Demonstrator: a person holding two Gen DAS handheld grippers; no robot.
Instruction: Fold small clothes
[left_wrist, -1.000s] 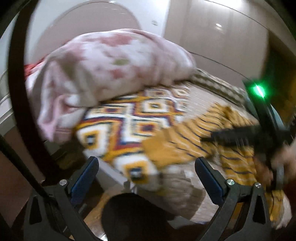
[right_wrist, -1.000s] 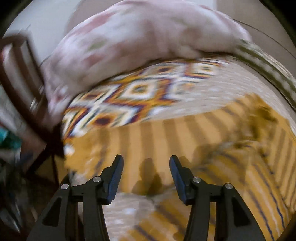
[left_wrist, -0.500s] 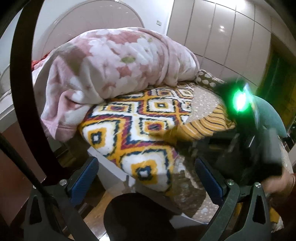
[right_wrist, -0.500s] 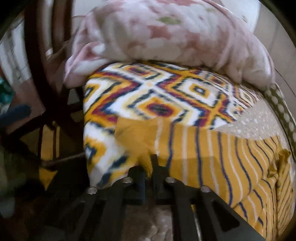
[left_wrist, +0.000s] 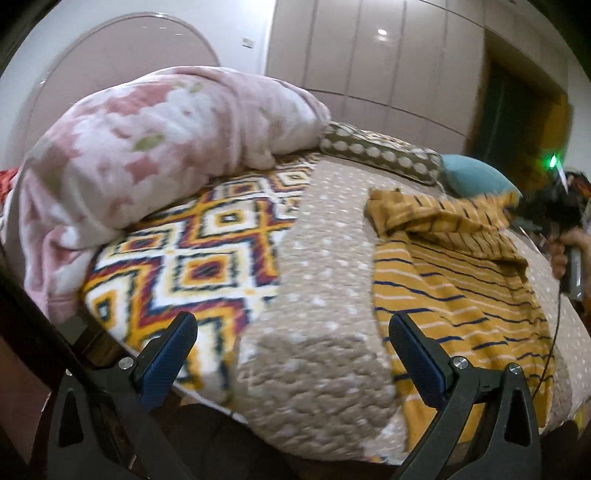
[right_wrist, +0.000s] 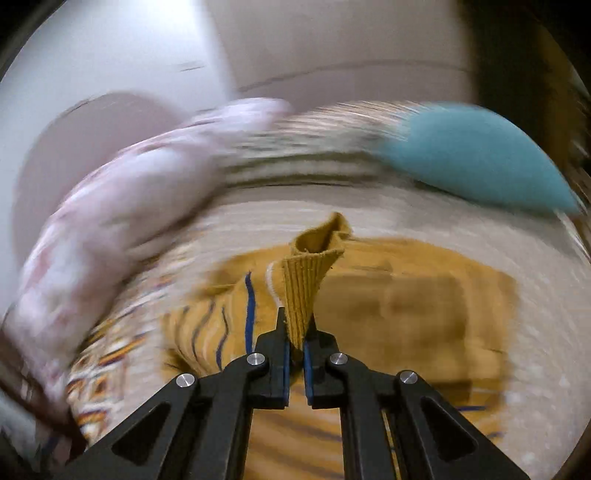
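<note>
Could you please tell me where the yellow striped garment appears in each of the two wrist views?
Left wrist: the yellow striped garment lies right of centre on the bed, one part folded over.
Right wrist: it fills lower centre, its ribbed edge pinched in the right gripper.
Shared landmark: the teal pillow.

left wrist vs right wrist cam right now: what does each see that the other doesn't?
Left wrist only: the open left gripper above the bed edge, holding nothing; the dotted pillow; the right gripper seen from outside.
Right wrist only: the ribbed cuff pinched between the shut right gripper's fingers, close up.
Both: the striped yellow garment, pink floral blanket, teal pillow and patterned bedspread. The right view is motion-blurred.
</note>
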